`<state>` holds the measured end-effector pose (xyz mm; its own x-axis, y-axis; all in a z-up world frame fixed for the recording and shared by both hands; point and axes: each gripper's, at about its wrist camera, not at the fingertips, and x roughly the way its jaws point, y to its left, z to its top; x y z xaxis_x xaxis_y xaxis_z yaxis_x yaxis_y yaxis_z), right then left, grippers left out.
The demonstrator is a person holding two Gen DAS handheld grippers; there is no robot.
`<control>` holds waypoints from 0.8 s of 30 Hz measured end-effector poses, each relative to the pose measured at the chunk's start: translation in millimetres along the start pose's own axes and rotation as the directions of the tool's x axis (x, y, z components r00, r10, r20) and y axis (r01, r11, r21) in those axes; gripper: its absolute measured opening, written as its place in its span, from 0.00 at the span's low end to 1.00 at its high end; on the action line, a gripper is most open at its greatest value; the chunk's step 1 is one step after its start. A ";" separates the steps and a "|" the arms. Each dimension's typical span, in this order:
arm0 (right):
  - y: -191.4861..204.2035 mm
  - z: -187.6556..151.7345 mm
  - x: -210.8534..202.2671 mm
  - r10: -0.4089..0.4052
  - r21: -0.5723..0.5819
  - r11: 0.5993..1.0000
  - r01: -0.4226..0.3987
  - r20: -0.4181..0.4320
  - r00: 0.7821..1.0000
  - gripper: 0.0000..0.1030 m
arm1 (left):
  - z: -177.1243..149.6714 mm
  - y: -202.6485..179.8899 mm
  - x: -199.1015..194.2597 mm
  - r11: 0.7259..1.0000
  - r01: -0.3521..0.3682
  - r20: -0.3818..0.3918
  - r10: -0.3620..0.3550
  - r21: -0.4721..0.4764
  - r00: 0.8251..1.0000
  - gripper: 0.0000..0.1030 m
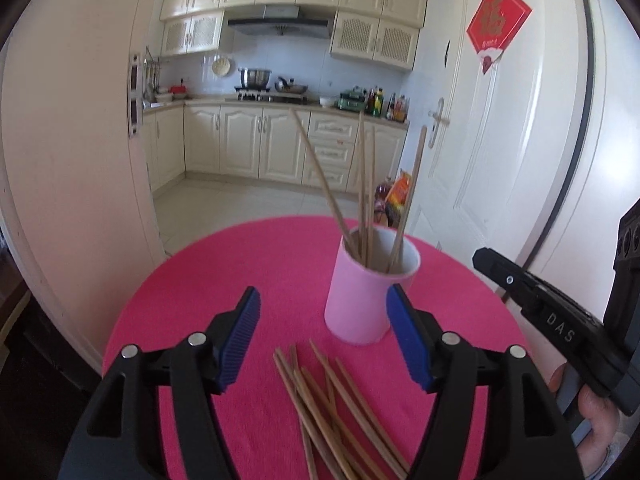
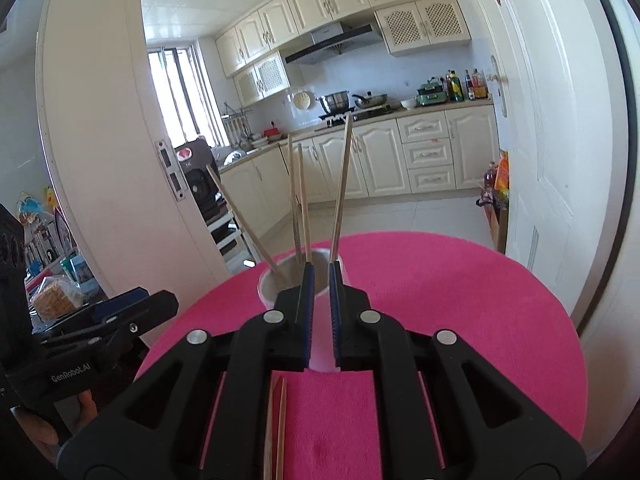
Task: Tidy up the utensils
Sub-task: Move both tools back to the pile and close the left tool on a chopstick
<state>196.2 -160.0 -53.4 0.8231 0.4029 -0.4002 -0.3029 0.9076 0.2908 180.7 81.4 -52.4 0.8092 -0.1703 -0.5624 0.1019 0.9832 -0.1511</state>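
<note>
A pink cup [image 1: 362, 300] stands on the round pink table [image 1: 224, 280] and holds several wooden chopsticks [image 1: 366, 184] leaning outward. Several loose chopsticks [image 1: 332, 404] lie in a pile on the table in front of the cup. My left gripper [image 1: 322, 336] is open and empty, above the pile and just short of the cup. In the right wrist view the cup [image 2: 280, 280] is right behind my right gripper [image 2: 320, 284], whose jaws stand a narrow gap apart with nothing between them. Two loose chopsticks [image 2: 276, 428] lie under it.
The right gripper's black body [image 1: 560, 320] shows at the right of the left wrist view; the left gripper's body [image 2: 100, 332] shows at the left of the right wrist view. A white door [image 1: 500, 140] stands right of the table. A kitchen with cabinets lies beyond.
</note>
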 end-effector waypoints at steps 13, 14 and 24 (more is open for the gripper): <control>17.3 -48.1 -5.4 -0.041 -0.054 0.998 0.028 -0.262 0.964 0.51 | -85.1 32.9 17.0 0.999 -0.028 -0.391 0.011 -0.036 0.920 0.63; 18.2 -50.6 -4.7 -0.045 -0.059 0.998 0.030 -0.279 0.959 0.51 | -89.6 33.4 17.4 0.999 -0.028 -0.403 0.011 -0.036 0.915 0.63; 19.2 -60.8 1.7 -0.046 -0.069 0.997 0.022 -0.371 0.927 0.51 | -104.5 23.9 37.4 0.993 -0.096 -0.441 0.114 0.063 0.890 0.63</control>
<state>162.6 -134.7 -101.4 0.5989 0.3756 -0.7072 -0.3172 0.9222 0.2212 152.8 91.7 -162.0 0.4768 -0.0684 -0.8764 0.0606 0.9972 -0.0448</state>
